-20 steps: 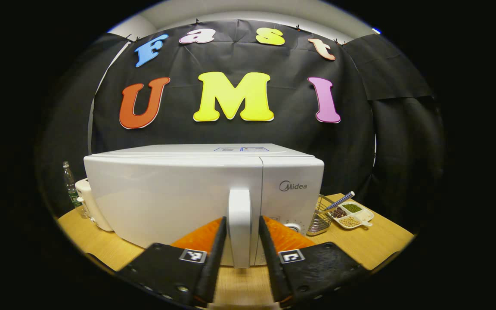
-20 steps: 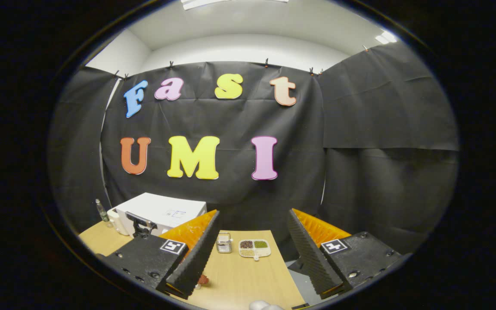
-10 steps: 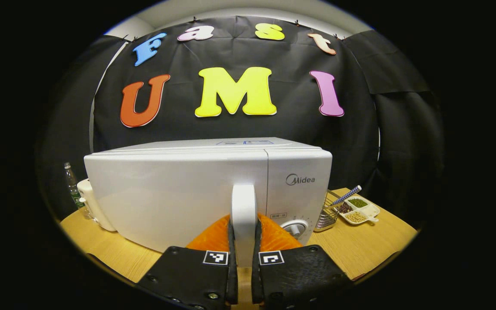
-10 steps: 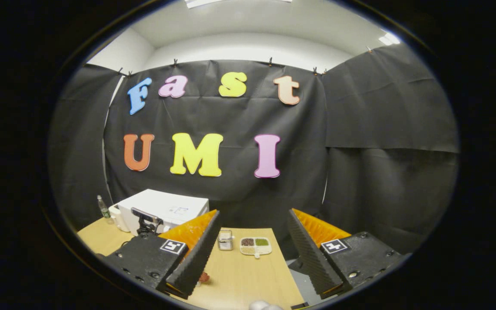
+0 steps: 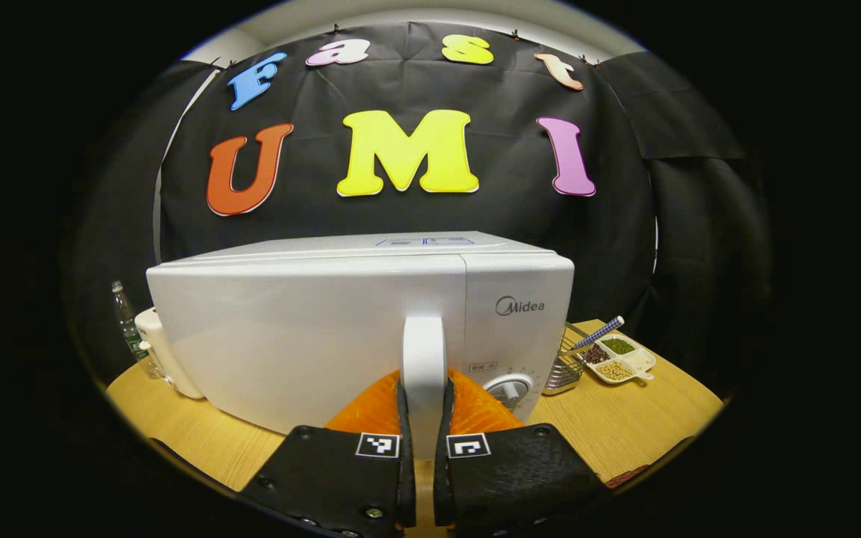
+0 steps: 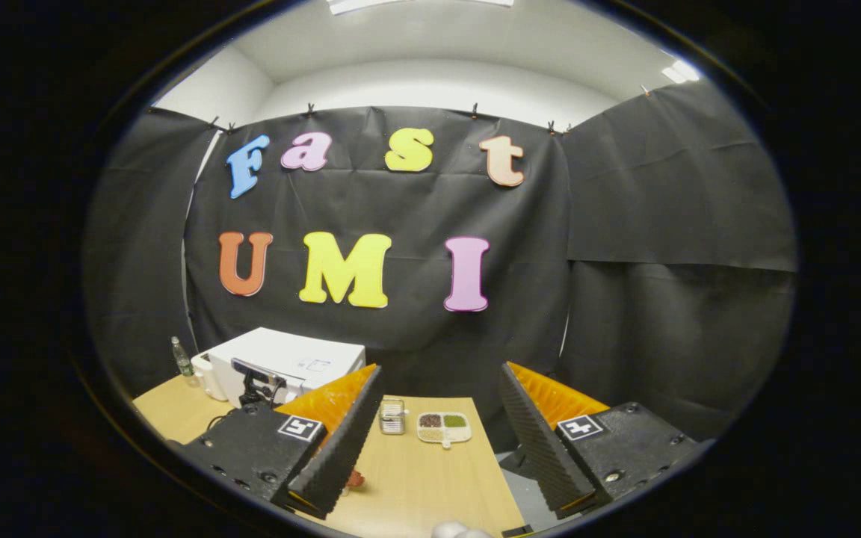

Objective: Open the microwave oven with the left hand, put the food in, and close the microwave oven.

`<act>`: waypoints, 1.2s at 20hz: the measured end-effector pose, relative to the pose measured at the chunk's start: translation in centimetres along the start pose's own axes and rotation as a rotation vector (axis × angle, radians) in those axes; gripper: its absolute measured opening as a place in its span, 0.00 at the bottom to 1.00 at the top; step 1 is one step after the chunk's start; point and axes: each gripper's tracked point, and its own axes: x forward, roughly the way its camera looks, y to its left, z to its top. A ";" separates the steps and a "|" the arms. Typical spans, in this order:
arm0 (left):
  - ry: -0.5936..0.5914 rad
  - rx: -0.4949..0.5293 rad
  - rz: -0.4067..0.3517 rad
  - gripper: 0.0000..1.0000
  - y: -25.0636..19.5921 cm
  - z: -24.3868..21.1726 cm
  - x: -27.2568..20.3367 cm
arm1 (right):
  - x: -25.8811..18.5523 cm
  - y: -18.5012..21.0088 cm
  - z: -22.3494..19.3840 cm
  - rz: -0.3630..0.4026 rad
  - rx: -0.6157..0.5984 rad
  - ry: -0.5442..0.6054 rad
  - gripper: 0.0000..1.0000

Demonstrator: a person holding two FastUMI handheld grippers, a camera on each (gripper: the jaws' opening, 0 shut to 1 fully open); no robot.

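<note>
In the left gripper view, the left tool (image 5: 423, 456) is clenched on the upright door handle (image 5: 423, 359) of the white microwave (image 5: 288, 329), 1 finger pressing each side. The microwave stands on the wooden worktop (image 5: 625, 426) with its door closed. In the right gripper view, the right tool (image 6: 438, 441) hangs released, jaws wide apart, above the worktop, well apart from the microwave.

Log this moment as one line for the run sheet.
stage: door grasp | left gripper: shut on microwave handle | door: closed | right gripper: open, empty, over table
</note>
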 end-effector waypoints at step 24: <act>0.060 0.015 0.104 0.96 8.7 -2.5 -13.6 | -1.9 6.7 -0.1 0.132 0.007 -0.018 0.99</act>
